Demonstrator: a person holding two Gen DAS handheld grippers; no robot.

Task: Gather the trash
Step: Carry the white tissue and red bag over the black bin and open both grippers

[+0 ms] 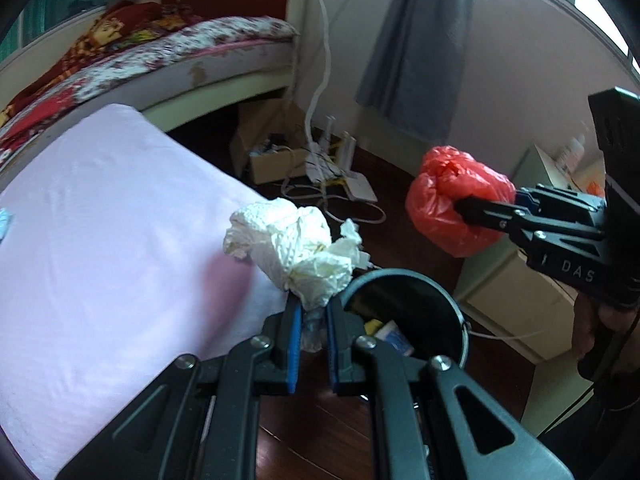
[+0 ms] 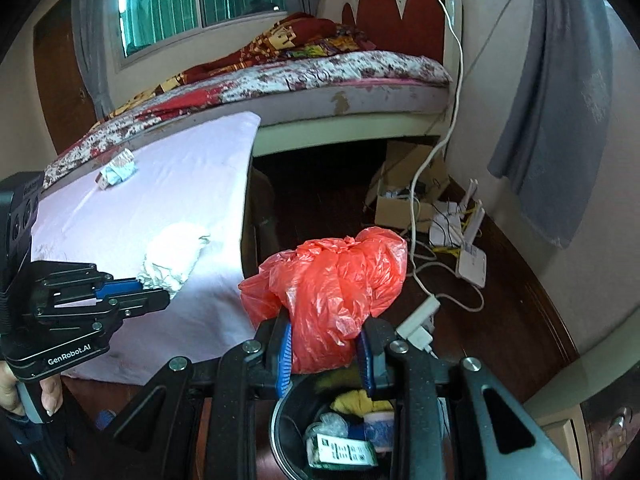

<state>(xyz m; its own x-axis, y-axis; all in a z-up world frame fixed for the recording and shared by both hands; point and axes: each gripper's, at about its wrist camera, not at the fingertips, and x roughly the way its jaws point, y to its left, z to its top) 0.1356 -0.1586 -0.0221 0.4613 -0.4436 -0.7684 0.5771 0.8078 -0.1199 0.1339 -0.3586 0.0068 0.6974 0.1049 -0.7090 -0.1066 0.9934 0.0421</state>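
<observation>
My left gripper (image 1: 312, 312) is shut on a crumpled white paper towel (image 1: 296, 248), held at the edge of the pink-covered table (image 1: 100, 240), just left of the black bin (image 1: 404, 316). It also shows in the right wrist view (image 2: 160, 284) with the towel (image 2: 172, 256). My right gripper (image 2: 324, 344) is shut on a crumpled red plastic bag (image 2: 332, 280), held above the black bin (image 2: 288, 432), which holds several wrappers. The bag also shows in the left wrist view (image 1: 456, 200), right of and above the bin. A small crumpled wrapper (image 2: 118, 170) lies far back on the table.
A bed (image 2: 320, 76) with a patterned cover stands behind the table. A cardboard box (image 2: 404, 200), a white router (image 2: 472, 264) and cables (image 2: 440, 152) lie on the dark wood floor. A pale cabinet (image 1: 520, 292) stands right of the bin.
</observation>
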